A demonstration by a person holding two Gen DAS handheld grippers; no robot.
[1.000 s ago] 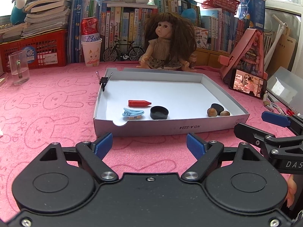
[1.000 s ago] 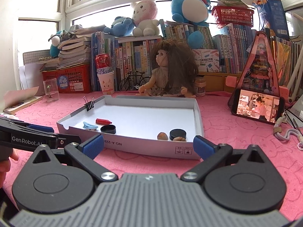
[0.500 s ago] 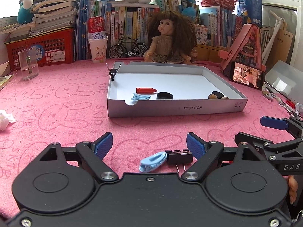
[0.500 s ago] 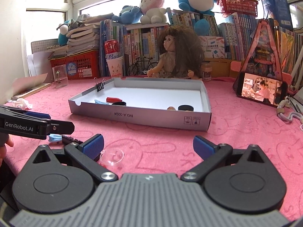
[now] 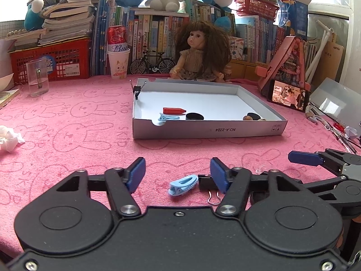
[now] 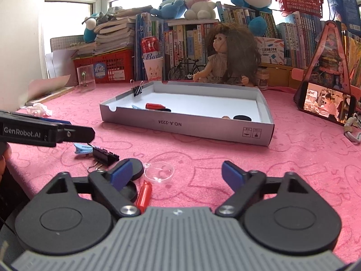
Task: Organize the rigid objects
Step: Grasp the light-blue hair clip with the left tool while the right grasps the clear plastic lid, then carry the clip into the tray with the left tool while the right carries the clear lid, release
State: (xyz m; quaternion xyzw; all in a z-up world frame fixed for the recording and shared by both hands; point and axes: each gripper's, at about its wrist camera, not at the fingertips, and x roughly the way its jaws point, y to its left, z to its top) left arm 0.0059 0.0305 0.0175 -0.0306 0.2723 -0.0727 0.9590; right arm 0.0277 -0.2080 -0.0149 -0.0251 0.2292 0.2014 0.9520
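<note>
A white cardboard tray [image 5: 209,131] [image 6: 185,125] lies on the pink cloth and holds a red crayon [image 5: 174,110], a blue hair clip [image 5: 168,117], black caps and small stones. My left gripper [image 5: 177,174] is open and empty, just above a loose blue hair clip [image 5: 183,184] and a black binder clip [image 5: 206,183]. My right gripper [image 6: 177,172] is open and empty. Near its left finger lie a black lid [image 6: 136,169], a clear plastic cap [image 6: 159,172], a red crayon [image 6: 144,195] and the binder clip [image 6: 105,155].
A doll [image 5: 200,52], books, a red basket [image 5: 52,61], a cup with a can [image 5: 118,54] and a glass [image 5: 37,78] line the back. A phone [image 5: 287,97] stands at right. Crumpled paper [image 5: 9,139] lies at left. A binder clip [image 5: 137,89] grips the tray's corner.
Both grippers have drawn back from the tray toward the near edge of the cloth. The loose hair clip, binder clip, lid, clear cap and crayon have come into view.
</note>
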